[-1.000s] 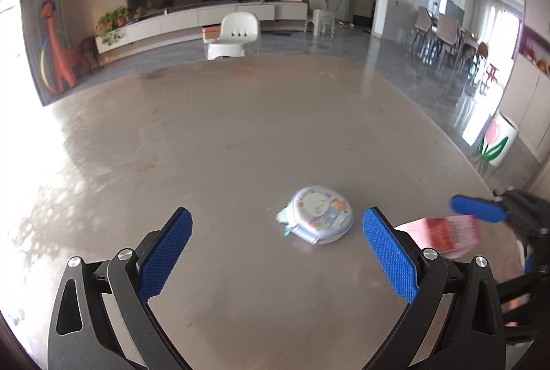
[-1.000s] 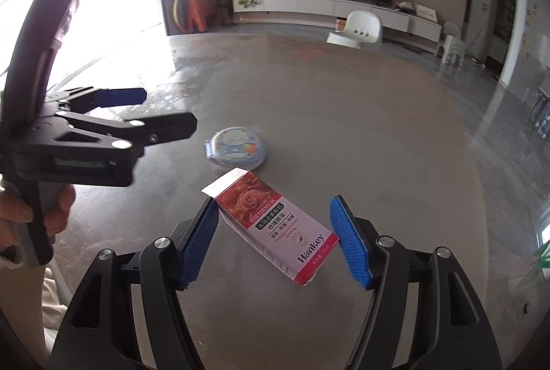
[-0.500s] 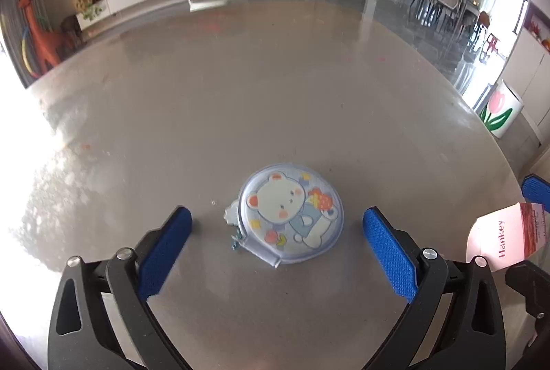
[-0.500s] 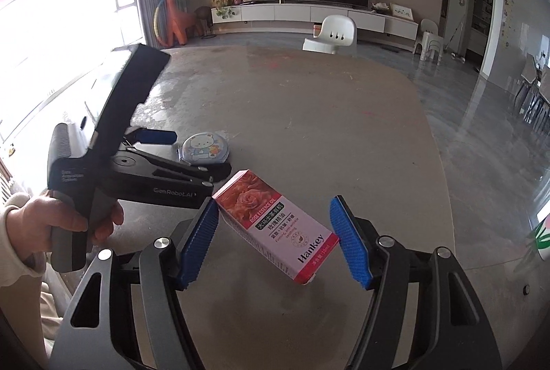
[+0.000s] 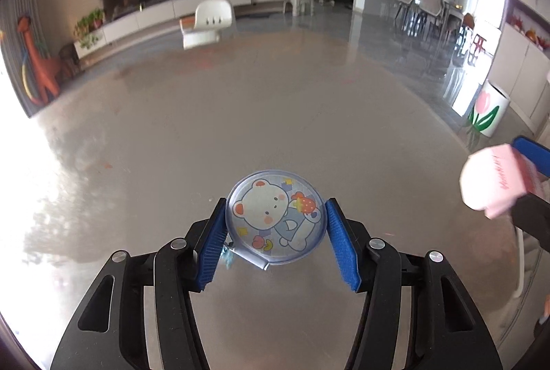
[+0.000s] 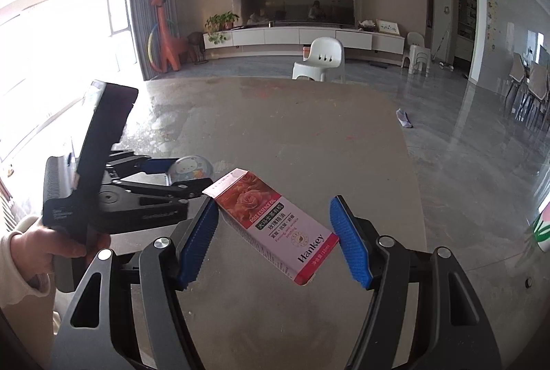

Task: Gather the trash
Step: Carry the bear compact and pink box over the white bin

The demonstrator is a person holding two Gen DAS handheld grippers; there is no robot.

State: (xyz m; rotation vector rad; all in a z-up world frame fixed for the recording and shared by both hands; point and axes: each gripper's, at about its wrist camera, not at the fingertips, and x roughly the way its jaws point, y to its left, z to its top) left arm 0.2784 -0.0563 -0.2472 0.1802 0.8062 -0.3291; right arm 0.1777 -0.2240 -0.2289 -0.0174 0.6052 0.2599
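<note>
Round bear pouch clamped by left gripper on worktop; rose-oil box, right of pouch, pinched by right gripper.

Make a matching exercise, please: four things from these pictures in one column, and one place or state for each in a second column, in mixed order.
1. round bear pouch
2. rose oil box
3. white chair
4. tulip bin

a. beyond the table's far edge
b. on the floor, right of the table
c. between the left gripper's pads
d. held slantwise in the right gripper

Pairs: 1-c, 2-d, 3-a, 4-b
</note>
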